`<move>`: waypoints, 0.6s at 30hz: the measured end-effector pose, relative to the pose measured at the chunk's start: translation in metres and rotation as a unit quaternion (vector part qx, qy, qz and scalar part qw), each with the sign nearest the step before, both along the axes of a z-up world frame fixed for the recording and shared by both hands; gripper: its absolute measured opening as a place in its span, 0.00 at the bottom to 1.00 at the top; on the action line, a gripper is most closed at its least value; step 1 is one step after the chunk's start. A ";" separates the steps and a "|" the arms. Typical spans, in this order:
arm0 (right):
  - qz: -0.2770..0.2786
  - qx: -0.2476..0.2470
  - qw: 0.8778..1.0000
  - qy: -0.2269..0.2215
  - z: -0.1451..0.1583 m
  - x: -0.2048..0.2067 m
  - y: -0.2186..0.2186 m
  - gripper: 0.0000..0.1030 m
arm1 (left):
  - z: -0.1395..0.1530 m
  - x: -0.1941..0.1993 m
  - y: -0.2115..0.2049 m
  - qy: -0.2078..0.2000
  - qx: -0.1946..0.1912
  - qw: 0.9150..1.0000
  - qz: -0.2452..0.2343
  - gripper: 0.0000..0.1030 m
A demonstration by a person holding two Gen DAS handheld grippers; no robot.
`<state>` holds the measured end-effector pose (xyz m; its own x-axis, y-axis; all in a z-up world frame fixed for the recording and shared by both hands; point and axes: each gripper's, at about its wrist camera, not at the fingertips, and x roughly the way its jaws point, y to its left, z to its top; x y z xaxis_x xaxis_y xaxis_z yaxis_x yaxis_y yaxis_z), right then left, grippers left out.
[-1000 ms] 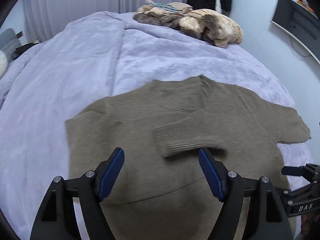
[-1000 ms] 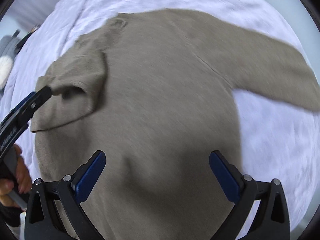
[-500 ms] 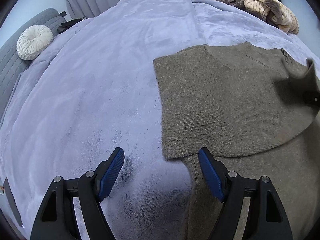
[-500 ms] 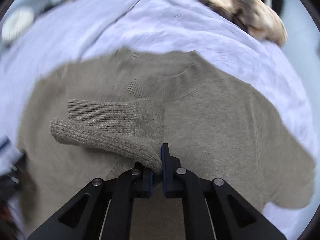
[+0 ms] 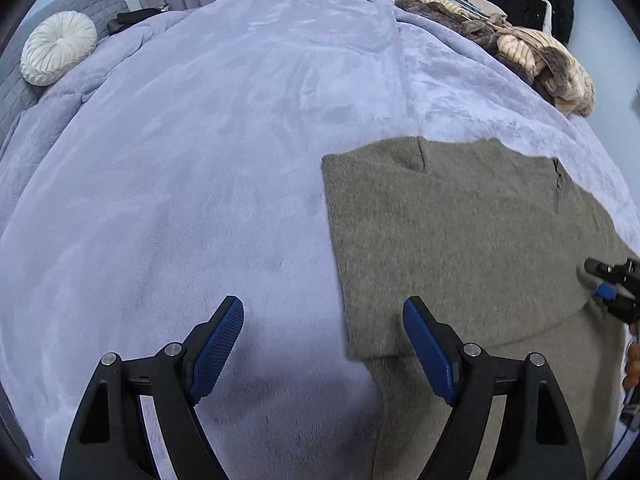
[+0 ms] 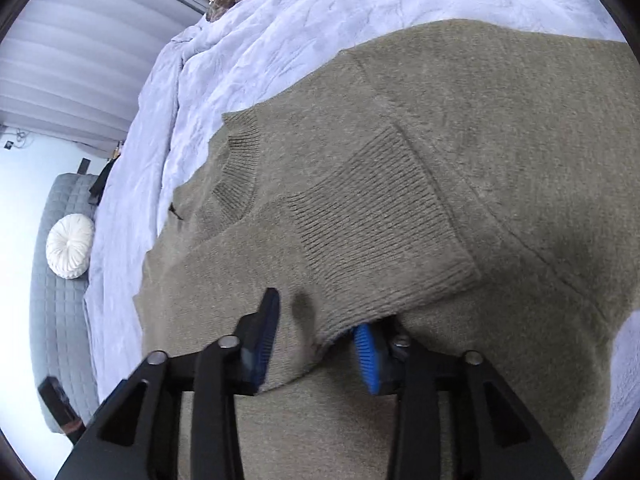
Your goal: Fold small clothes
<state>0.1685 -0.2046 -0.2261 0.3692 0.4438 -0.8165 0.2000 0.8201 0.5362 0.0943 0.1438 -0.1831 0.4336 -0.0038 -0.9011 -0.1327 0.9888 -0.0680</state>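
Sweater (image 5: 460, 248) laid flat on blanket (image 5: 200, 200), sleeve (image 6: 380, 236) folded across chest. Right gripper (image 6: 316, 344) opening, sleeve edge loose between pads. Left gripper (image 5: 324, 344) opening wide, empty; sweater corner at 2 o'clock.

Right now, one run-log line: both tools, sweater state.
left tool: open, empty, over blanket | right tool: opening, sleeve between pads | sweater: partly folded, sleeve laid across body

The right claw (image 6: 316, 344) had pinched the sweater's sleeve cuff (image 6: 384, 236) tight; now its jaws are opening, with cuff cloth between them. The left claw (image 5: 322, 344) moved toward nine o'clock, off the sweater (image 5: 460, 240), over the bed (image 5: 180, 200).
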 end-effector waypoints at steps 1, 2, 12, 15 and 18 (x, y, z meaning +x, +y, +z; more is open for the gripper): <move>0.000 -0.001 1.000 0.001 0.002 0.001 0.001 0.46 | -0.001 0.007 0.004 0.004 -0.016 1.000 0.005 0.81; -0.002 -0.001 1.000 0.003 0.002 0.002 0.006 0.50 | -0.005 0.015 0.008 0.013 -0.038 0.999 0.008 0.81; 0.041 0.158 0.985 0.059 -0.022 -0.037 0.105 0.63 | -0.048 0.037 -0.003 0.102 -0.150 0.983 -0.029 0.80; 0.025 0.167 0.984 0.063 -0.033 -0.032 0.140 0.62 | -0.045 0.039 -0.001 0.099 -0.158 0.982 -0.024 0.48; -0.006 0.192 0.979 0.071 -0.036 -0.024 0.153 0.06 | -0.036 0.039 0.006 0.081 -0.165 0.983 -0.023 0.13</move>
